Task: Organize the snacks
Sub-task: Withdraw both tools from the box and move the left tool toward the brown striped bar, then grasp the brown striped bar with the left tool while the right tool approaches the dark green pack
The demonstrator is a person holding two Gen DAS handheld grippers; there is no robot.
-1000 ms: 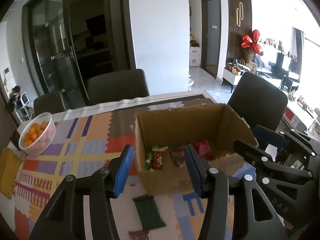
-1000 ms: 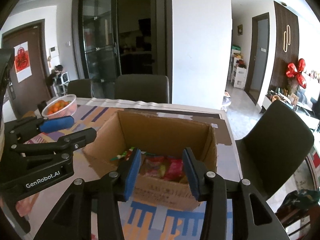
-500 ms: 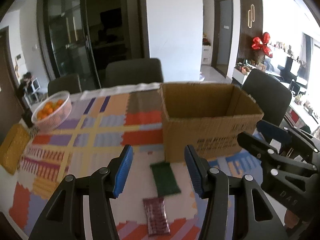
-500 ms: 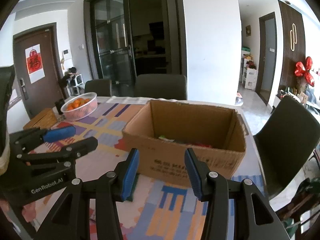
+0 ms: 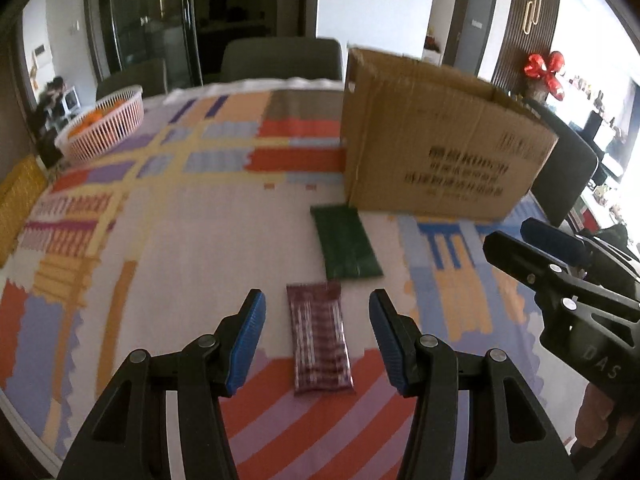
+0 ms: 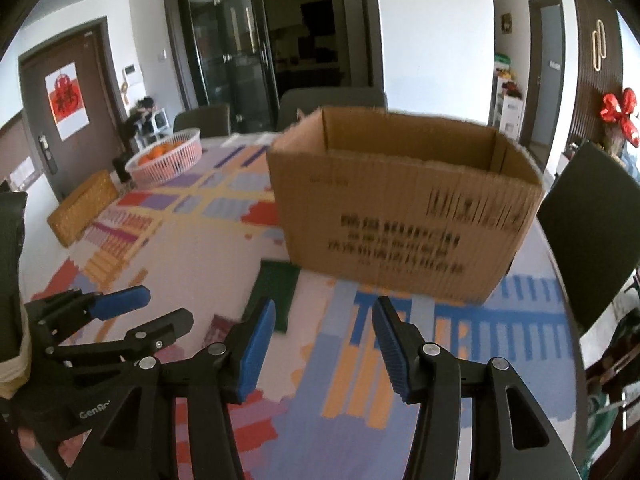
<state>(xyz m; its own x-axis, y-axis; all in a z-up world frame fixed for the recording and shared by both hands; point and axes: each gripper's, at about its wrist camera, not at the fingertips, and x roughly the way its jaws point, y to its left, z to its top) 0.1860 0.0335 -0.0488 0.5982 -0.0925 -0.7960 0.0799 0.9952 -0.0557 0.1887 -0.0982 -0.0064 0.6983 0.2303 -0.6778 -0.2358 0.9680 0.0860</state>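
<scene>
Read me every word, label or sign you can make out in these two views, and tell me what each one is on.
"DAS" on the right gripper body, left wrist view.
"GenRo", cut off, on the left gripper body, right wrist view.
Black print on the cardboard box: several lines, too blurred to read.
Red paper sign on the door: one decorative character, not legible.
Maroon snack packet and green snack packet: no readable text.

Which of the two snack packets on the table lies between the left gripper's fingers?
The dark red packet, lined up between the open left gripper. The green packet lies farther off, by the cardboard box.
</scene>
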